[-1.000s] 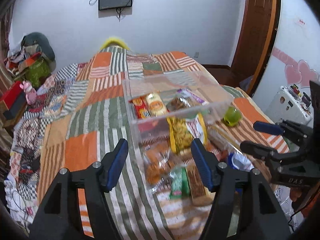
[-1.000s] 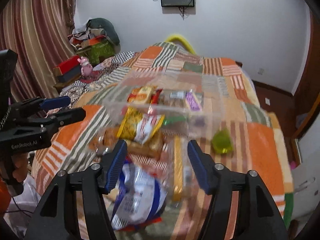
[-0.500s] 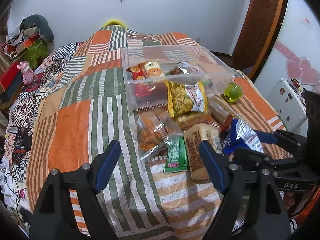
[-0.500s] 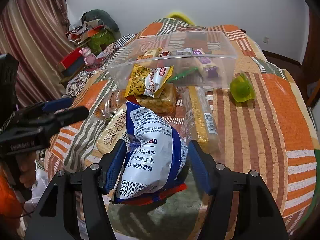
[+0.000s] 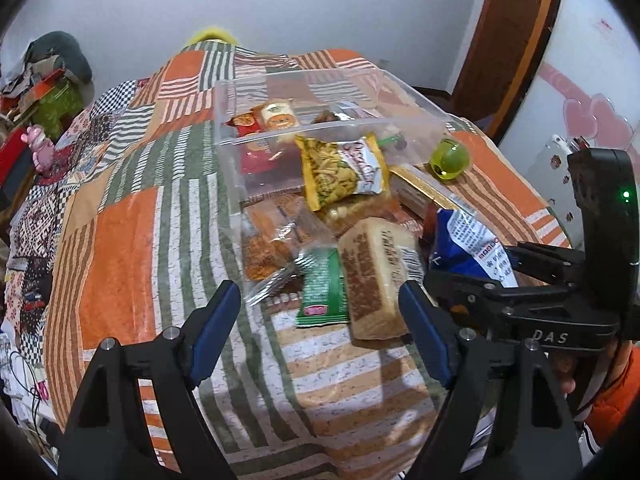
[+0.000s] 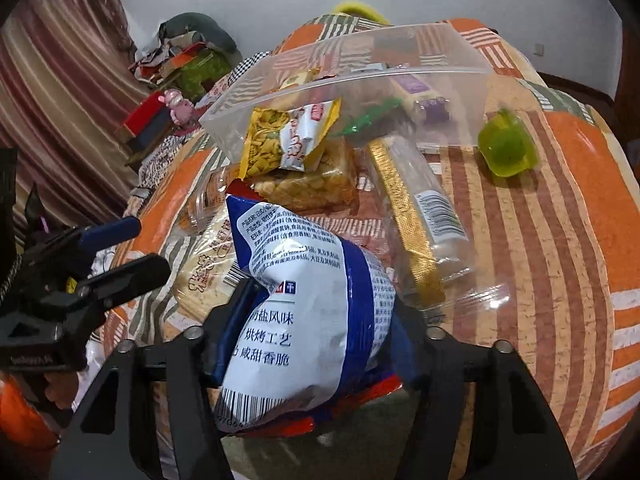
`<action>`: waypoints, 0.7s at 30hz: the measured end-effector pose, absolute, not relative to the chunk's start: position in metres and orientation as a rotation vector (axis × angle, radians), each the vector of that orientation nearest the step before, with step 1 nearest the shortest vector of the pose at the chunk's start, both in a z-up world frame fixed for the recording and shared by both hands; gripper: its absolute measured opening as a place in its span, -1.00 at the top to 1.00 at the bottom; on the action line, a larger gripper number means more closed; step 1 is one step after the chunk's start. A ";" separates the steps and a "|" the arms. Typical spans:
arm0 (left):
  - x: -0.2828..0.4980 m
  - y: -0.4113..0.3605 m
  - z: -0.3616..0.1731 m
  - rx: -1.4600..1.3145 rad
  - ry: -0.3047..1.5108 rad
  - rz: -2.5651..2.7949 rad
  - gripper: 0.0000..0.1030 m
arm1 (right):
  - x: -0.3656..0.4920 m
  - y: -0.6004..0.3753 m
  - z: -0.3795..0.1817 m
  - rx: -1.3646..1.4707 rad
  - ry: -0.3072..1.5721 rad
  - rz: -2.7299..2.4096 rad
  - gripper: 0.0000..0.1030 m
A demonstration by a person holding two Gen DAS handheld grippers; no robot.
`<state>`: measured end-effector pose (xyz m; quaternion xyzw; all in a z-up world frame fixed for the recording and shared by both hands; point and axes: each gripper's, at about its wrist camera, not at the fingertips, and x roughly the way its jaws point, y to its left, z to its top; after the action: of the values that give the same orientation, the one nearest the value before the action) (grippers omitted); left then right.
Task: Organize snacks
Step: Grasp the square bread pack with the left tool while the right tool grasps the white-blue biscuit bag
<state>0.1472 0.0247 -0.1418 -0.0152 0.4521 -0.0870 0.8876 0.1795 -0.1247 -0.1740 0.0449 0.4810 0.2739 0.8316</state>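
A clear plastic bin (image 5: 248,136) stands on the quilted bed with several snacks inside; it also shows in the right wrist view (image 6: 360,68). A pile of snack packets lies in front of it: a yellow bag (image 5: 340,168), a tan cracker pack (image 5: 372,276), a green packet (image 5: 322,288). My right gripper (image 6: 320,320) is shut on a blue and white snack bag (image 6: 304,312), also seen in the left wrist view (image 5: 468,244). My left gripper (image 5: 320,320) is open and empty, just short of the green packet and the cracker pack.
A green round thing (image 6: 508,148) lies on the quilt right of the bin. A long gold-edged pack (image 6: 416,208) lies beside the pile. Clutter and a pink toy (image 5: 38,142) sit at the far left. A door (image 5: 508,40) and a white appliance (image 5: 556,168) are at the right.
My right gripper has closed on the blue and white bag. My left gripper has come a little closer to the snack pile.
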 end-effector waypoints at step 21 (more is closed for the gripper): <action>0.185 -0.040 -0.186 0.064 0.993 -0.151 -0.53 | 0.164 -0.183 -0.126 0.105 0.890 0.516 -0.01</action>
<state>0.1852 -0.0397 -0.1863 0.0305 0.4756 -0.0724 0.8761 0.1644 -0.1827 -0.1257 0.0503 0.4256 0.2466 0.8692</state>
